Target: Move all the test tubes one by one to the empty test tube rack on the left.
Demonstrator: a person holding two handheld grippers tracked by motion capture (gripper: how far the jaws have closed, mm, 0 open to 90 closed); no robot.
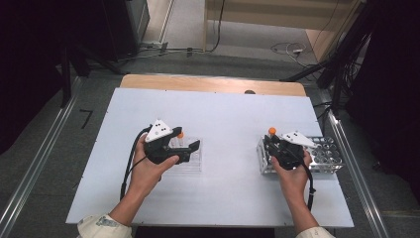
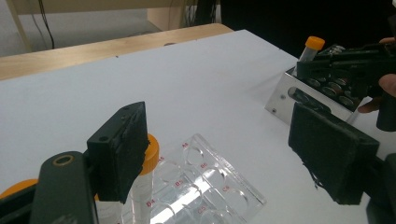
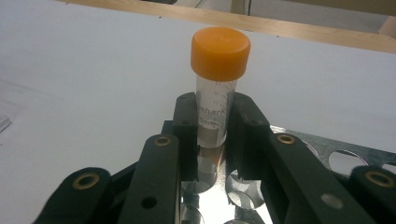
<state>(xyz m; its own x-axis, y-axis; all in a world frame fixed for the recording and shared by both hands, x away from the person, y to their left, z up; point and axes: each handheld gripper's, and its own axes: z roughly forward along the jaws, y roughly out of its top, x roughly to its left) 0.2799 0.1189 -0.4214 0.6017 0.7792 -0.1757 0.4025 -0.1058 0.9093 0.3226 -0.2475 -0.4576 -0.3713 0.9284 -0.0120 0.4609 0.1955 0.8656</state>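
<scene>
Right up close in the right gripper view, the right gripper (image 3: 214, 135) has its matte black jaws pressed onto a clear plastic tube (image 3: 215, 114), one pad on each side of the barrel. The tube is a slim cylinder with printed graduation marks and a smooth, round orange cap; it stands upright over the metal rack (image 3: 327, 149), a shiny steel block drilled with round holes. In the high view that rack (image 1: 324, 153) sits near the right edge of the table (image 1: 223, 114), and the orange cap pokes up at the rack's left end, toward the table's middle.

Over to the left gripper (image 2: 224, 154): jaws spread wide, nothing between the pads. Its flat rubbery pads are scuffed and dull. Just behind its left jaw stands a second tube (image 2: 142, 182), same orange cap, seated in a clear plastic rack (image 2: 210, 186) with round wells and red letter labels. That rack lies left of the table's middle.

Count: two grippers, two orange-capped tubes, two racks, one steel and one clear. The table top is plain matte white with a wooden strip along the far edge. Cables trail across the grey floor beyond it.
</scene>
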